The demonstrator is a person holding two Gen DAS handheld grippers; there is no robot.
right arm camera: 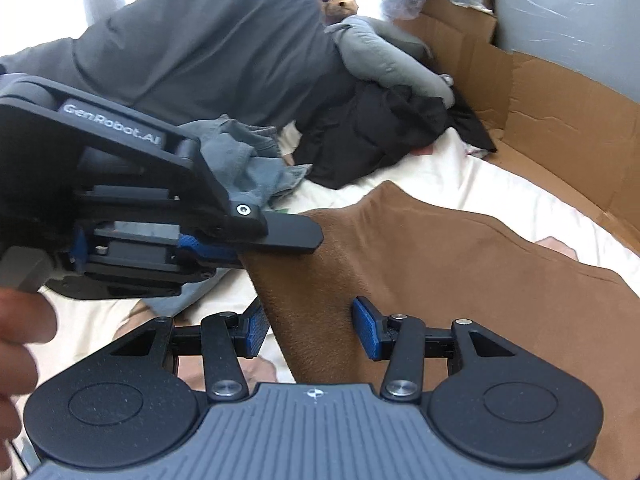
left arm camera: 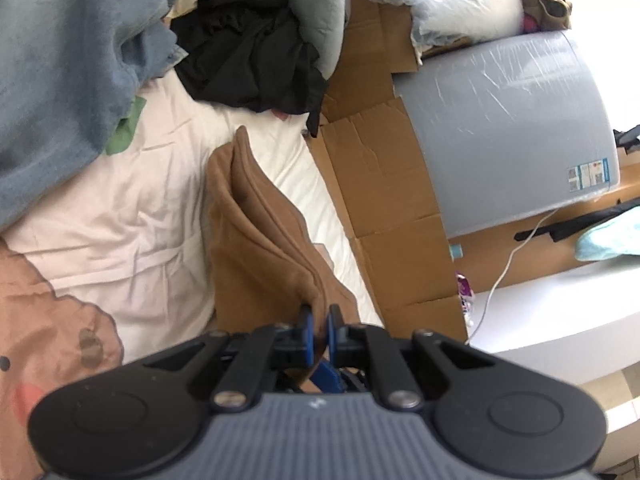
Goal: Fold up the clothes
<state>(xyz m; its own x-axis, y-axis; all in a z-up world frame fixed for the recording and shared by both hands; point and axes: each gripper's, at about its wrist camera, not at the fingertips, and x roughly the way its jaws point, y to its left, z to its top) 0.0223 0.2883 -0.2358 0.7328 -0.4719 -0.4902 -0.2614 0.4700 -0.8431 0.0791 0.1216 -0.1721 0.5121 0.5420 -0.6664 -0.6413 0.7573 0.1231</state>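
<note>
Bed (left arm camera: 132, 216): white sheet with a cartoon print, clothes heaped at its far end.
Cardboard (left arm camera: 384, 184): flattened sheets along the bed's right side.
Clothes pile (right arm camera: 208, 40): grey, blue and black garments, far left on the bed.
Brown garment (right arm camera: 440, 280): spread on the sheet near the middle, one edge lifted.
Left claw (left arm camera: 319, 320): clenched on a fold of the brown garment, holding it up off the sheet.
Right claw (right arm camera: 310, 326): released, blue pads wide apart on either side of the garment's near edge.
</note>
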